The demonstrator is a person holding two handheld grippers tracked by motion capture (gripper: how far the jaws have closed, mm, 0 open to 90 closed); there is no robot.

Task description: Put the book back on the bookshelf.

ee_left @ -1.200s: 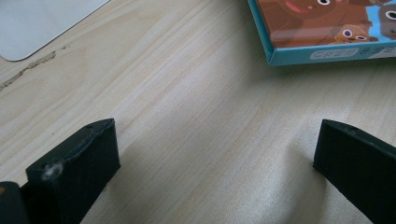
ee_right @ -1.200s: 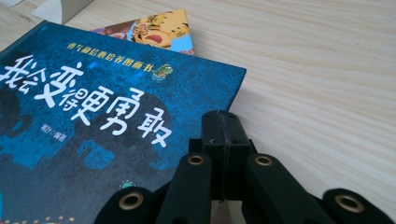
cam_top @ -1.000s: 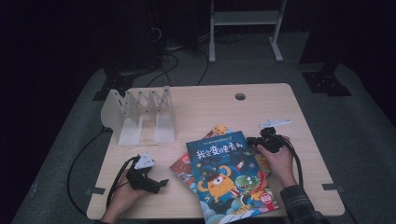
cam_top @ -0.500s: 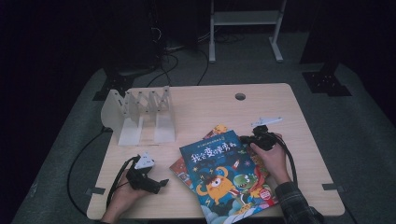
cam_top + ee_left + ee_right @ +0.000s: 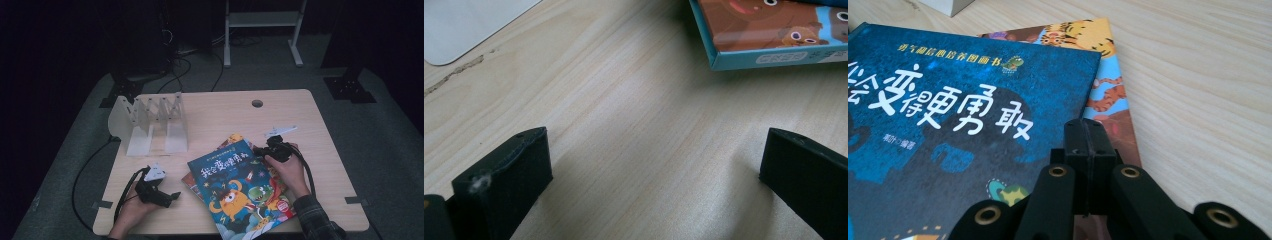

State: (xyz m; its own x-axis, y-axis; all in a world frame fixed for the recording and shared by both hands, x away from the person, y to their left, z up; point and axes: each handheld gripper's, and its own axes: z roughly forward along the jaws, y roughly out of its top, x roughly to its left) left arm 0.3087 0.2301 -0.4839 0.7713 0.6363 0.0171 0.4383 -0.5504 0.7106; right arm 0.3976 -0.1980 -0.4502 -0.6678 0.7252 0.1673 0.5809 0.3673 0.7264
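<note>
A blue picture book [image 5: 240, 187] lies on top of an orange-covered one [image 5: 231, 139] at the table's front middle. My right gripper [image 5: 260, 149] is shut, its jaws pressed together with nothing between them. Its tips sit at the blue book's [image 5: 948, 125] upper right corner, over the tiger-patterned cover [image 5: 1100, 85] beneath. My left gripper [image 5: 172, 196] rests on the wood at the front left, apart from the books. In the left gripper view its jaws [image 5: 656, 145] stand wide open over bare table. A book's teal edge [image 5: 774, 35] lies ahead of them.
A white book rack [image 5: 150, 122] with several dividers stands at the back left, and its base plate [image 5: 469, 25] shows as a pale corner. A cable hole [image 5: 257, 103] sits at the table's far middle. Black cables trail from both grippers.
My right gripper has slid a little to the left against the blue book's corner. The book's top edge has shifted left and turned slightly. My left gripper has stayed put.
</note>
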